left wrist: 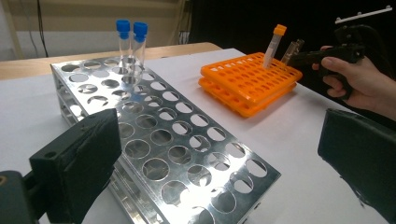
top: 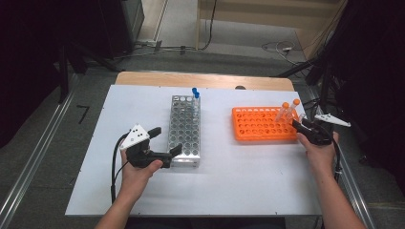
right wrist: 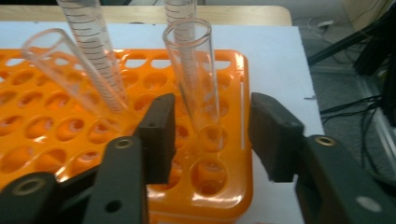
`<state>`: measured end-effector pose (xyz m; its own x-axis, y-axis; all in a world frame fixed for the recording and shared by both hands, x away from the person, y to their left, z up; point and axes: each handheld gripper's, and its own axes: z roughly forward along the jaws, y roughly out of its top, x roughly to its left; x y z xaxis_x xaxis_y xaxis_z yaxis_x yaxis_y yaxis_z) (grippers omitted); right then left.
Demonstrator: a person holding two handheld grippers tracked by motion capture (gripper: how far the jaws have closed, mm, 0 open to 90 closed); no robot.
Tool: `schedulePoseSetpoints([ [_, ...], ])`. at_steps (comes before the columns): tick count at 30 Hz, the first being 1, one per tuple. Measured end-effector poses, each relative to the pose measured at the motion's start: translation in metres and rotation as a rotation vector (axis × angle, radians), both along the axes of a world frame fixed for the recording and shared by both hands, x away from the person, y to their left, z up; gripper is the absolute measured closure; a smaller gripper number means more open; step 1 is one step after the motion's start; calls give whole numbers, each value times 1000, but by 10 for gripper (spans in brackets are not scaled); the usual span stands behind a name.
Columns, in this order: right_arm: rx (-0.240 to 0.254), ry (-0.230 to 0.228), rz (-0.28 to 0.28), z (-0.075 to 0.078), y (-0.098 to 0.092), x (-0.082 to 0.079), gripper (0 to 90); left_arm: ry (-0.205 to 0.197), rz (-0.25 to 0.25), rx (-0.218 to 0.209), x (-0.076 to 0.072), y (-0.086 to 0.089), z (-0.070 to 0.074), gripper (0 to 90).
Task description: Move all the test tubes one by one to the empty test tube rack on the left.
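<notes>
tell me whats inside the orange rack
The orange rack holds an uncapped glass tube between the right gripper jaws, plus three more tubes behind. Their bottoms are hidden in the holes.

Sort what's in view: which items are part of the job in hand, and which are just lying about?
In the job:
- right gripper, jaws open around the uncapped tube
- uncapped tube standing in the orange rack
- orange rack
- left gripper, open beside the metal rack
- metal rack

Lying about:
- blue-capped tubes
- orange-capped tubes
- floor cables
</notes>
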<state>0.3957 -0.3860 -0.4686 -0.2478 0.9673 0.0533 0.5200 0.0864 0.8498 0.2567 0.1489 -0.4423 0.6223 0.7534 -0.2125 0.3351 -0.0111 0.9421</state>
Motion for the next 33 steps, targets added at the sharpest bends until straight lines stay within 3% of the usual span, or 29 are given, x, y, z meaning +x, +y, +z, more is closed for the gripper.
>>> schedulePoseSetpoints([
  [15, -60, -34, -15, -7, 4, 9, 651, 1, 3, -10, 0, 0, 0, 2],
  [19, -53, -37, -18, -7, 4, 9, 658, 2, -2, -6, 0, -1, -1, 2],
  [21, -45, -38, 3, -8, 5, 9, 731, 3, -3, -8, 0, -1, -1, 2],
  [23, -67, -44, 3, -8, 7, 8, 735, 3, -3, -8, 0, -2, -1, 2],
  [29, -36, -53, 11, -5, 4, 7, 737, 1, -3, -11, 0, -1, 0, 2],
  [33, -18, -83, 23, 3, 2, 1, 737, 1, -2, -11, 0, -1, 0, 2],
])
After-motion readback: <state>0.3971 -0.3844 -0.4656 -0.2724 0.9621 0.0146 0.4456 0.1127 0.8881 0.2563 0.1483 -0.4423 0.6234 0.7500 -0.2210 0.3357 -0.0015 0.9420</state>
